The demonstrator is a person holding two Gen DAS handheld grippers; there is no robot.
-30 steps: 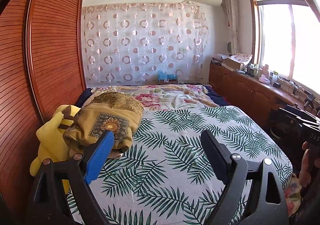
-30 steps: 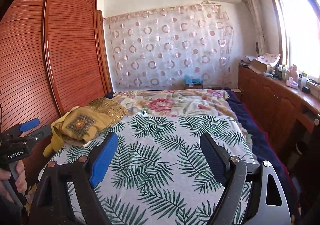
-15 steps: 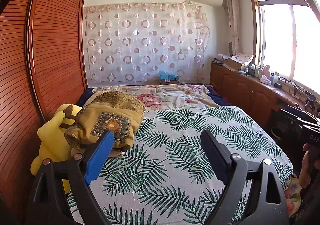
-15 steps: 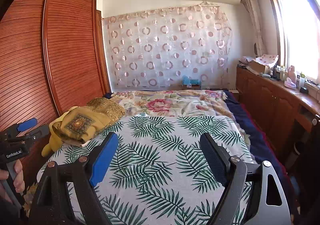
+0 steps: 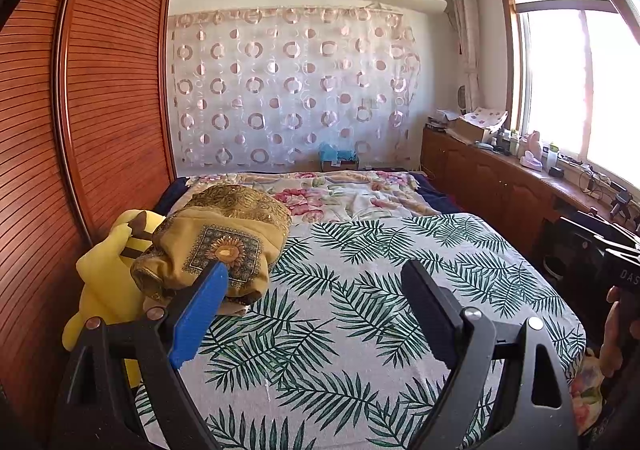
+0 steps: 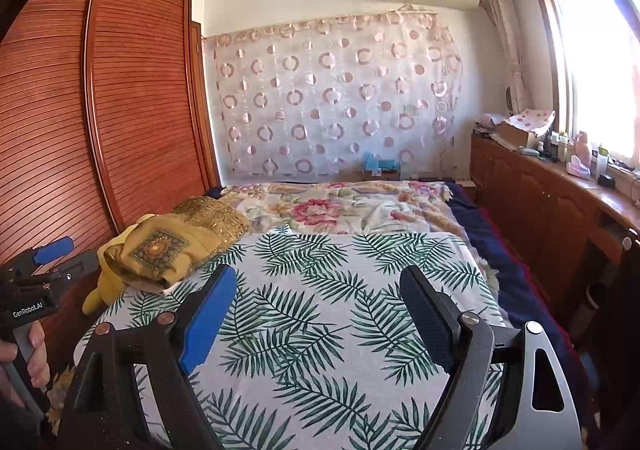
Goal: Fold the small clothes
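A heap of mustard-yellow patterned cloth (image 5: 216, 246) lies at the left edge of the bed, on a leaf-print sheet (image 5: 360, 290); it also shows in the right wrist view (image 6: 168, 250). My left gripper (image 5: 316, 274) is open and empty, held above the sheet to the right of the heap. My right gripper (image 6: 316, 282) is open and empty above the middle of the sheet (image 6: 320, 310). The left gripper's body shows at the left edge of the right wrist view (image 6: 36, 282).
A yellow plush toy (image 5: 104, 282) sits against the wooden wardrobe (image 5: 80, 130) beside the heap. A floral blanket (image 5: 332, 198) covers the far half of the bed. A wooden cabinet (image 6: 552, 202) with small items runs along the right under the window.
Both grippers have risen and tilted slightly, so the bed sits a little lower in both views. Both stay open.
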